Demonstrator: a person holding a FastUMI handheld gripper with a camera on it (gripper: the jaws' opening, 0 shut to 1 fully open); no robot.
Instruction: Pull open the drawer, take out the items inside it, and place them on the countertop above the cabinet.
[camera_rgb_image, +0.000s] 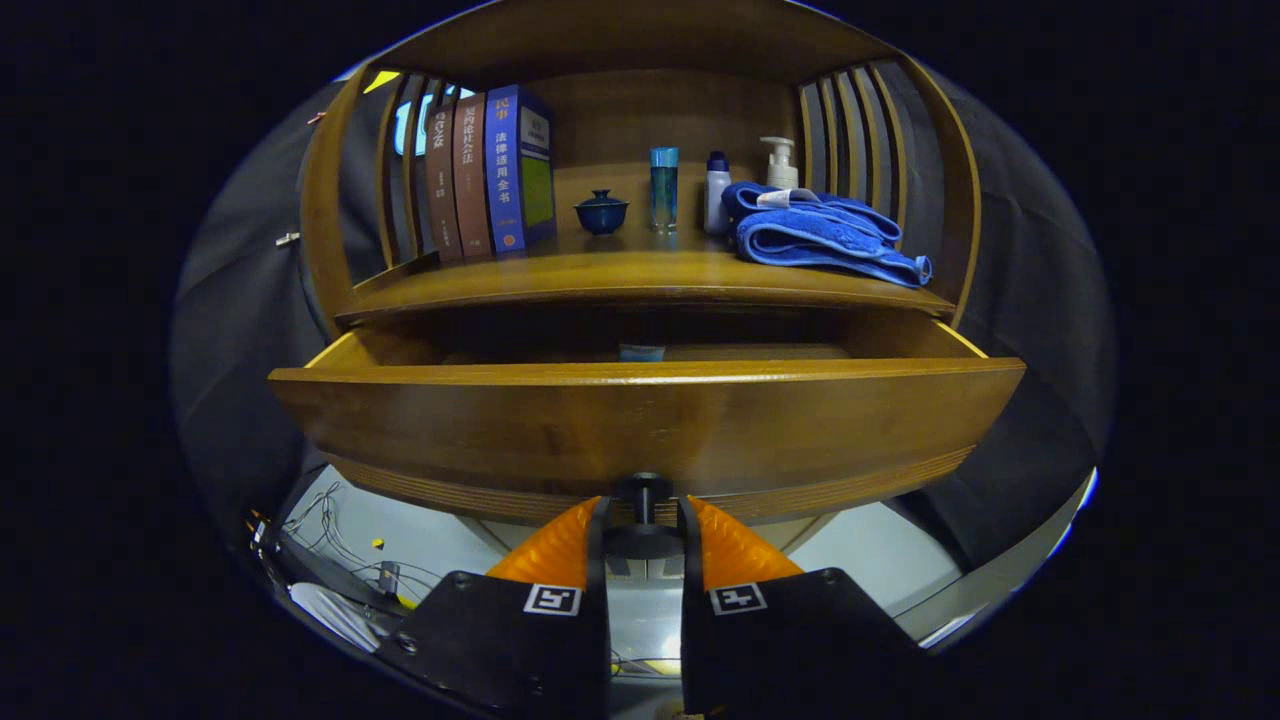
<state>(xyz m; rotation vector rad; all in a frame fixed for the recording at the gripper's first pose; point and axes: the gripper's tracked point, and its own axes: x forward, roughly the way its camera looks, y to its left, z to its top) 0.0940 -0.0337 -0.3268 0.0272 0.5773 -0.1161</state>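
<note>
The tongs (645, 515) have orange fingers (555, 550) on black bodies carrying black-and-white square markers, closed on a black knob (645, 490). The drawer (640, 425) is honey-brown wood. On the bench (640, 275) lie a blue towel (825, 240), a dark blue cup (601, 212), and brown and blue books (490, 175).

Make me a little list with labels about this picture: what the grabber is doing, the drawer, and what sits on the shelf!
gripper: jaws closed on the black drawer knob
drawer: pulled open; something pale blue just shows inside, too hidden to name
countertop: three books, blue lidded cup, clear blue tumbler, white bottle, pump bottle, folded blue towel
task stage: nothing taken out yet
</note>
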